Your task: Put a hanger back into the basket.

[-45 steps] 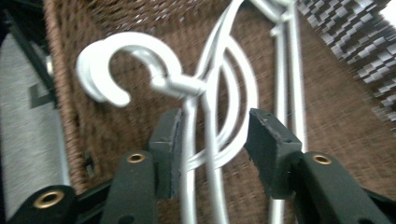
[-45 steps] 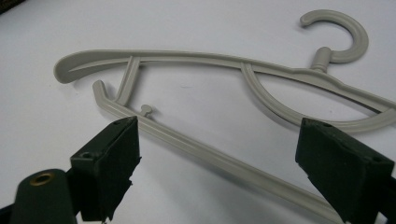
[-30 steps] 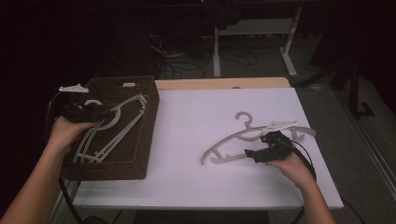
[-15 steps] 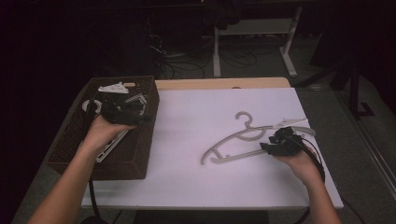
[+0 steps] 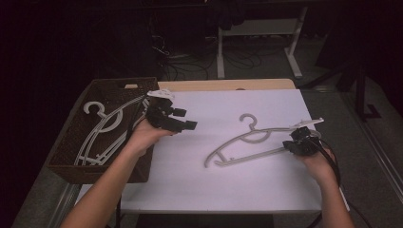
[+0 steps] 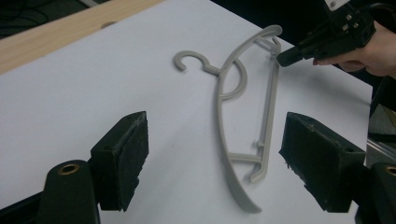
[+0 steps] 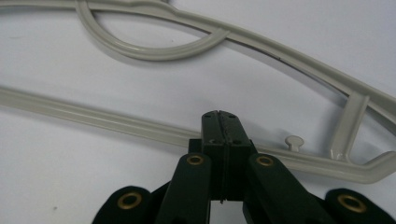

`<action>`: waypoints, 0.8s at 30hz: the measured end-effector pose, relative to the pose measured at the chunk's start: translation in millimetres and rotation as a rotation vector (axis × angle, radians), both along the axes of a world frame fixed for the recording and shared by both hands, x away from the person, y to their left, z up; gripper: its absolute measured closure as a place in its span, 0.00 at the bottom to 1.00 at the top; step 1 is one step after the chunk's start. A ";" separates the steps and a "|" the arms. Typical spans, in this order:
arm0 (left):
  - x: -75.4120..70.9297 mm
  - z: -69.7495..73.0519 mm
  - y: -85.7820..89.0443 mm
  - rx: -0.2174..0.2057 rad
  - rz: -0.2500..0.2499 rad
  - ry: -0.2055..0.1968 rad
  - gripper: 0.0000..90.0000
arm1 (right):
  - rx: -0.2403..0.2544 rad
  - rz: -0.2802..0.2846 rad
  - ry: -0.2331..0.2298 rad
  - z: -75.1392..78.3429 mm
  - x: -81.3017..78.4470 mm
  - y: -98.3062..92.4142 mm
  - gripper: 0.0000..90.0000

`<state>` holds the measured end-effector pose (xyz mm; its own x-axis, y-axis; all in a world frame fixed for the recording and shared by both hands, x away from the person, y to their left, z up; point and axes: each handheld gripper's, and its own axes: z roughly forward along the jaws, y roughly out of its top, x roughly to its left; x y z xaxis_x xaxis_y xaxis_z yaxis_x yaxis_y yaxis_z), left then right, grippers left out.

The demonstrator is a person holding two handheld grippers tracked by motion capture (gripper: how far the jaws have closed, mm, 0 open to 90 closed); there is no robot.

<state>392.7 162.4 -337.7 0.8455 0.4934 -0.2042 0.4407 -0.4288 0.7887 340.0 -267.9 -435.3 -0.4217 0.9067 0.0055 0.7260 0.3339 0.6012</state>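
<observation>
Hanger (image 5: 247,140), lying near tabletop's right edge, is pinched at its lower bar by clenched R gripper (image 5: 295,145), L gripper (image 5: 183,119) held released nearby; thin-bar grip is judged likely to slip/pivot when lifted.

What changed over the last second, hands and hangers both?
The left gripper left the basket, crossing onto the white table, jaws open with nothing between them. The right gripper has just been closing its jaws and now clamps the bottom bar of the grey hanger at its right end. The hangers in the basket stayed put.
</observation>
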 end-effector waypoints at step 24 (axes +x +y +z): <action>31.2 -92.9 -106.1 0.134 -0.104 0.068 0.38 | -0.072 0.003 0.054 -14.3 2.3 4.7 1.00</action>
